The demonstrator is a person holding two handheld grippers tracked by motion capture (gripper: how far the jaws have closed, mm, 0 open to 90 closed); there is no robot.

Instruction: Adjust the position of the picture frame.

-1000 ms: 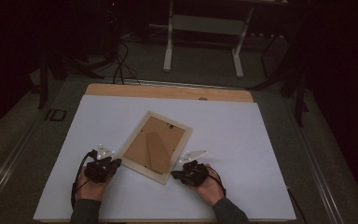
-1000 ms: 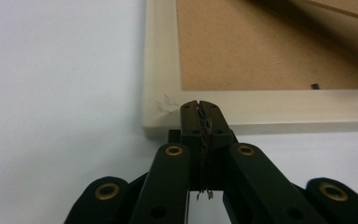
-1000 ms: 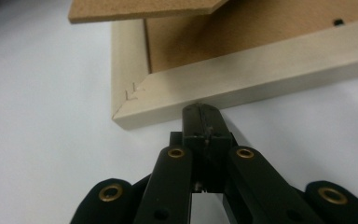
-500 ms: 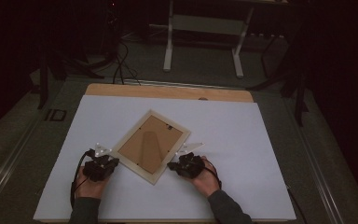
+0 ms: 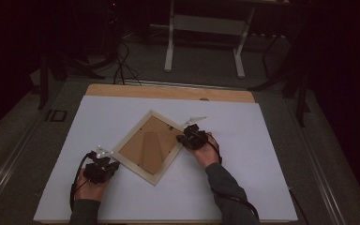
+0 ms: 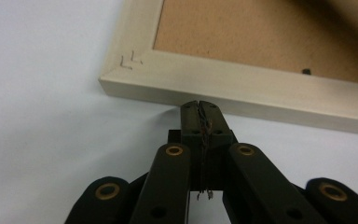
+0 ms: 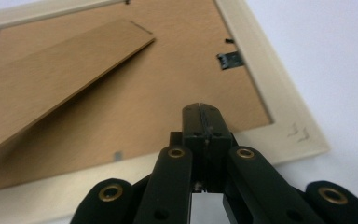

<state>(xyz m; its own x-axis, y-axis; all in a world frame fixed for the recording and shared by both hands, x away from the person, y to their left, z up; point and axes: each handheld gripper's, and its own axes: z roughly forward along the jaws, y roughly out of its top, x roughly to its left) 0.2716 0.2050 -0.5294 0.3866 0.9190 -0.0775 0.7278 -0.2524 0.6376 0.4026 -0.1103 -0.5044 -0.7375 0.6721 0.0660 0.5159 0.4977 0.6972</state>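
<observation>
Picture frame (image 6: 242, 93) corner bears faint pencil marks, unreadable.

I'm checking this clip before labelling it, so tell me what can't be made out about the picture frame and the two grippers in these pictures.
- Picture frame: it lies back up in every view, so its front is hidden.
- Left gripper: its shut tips sit at the frame's edge in the left gripper view; actual contact can't be told.
- Right gripper: shut over the backing board; whether it touches is unclear.
- Small metal tab: blurred, its position unreadable.

A white-topped table (image 5: 262, 187) carries one picture frame (image 5: 147, 146), lying face down.
</observation>
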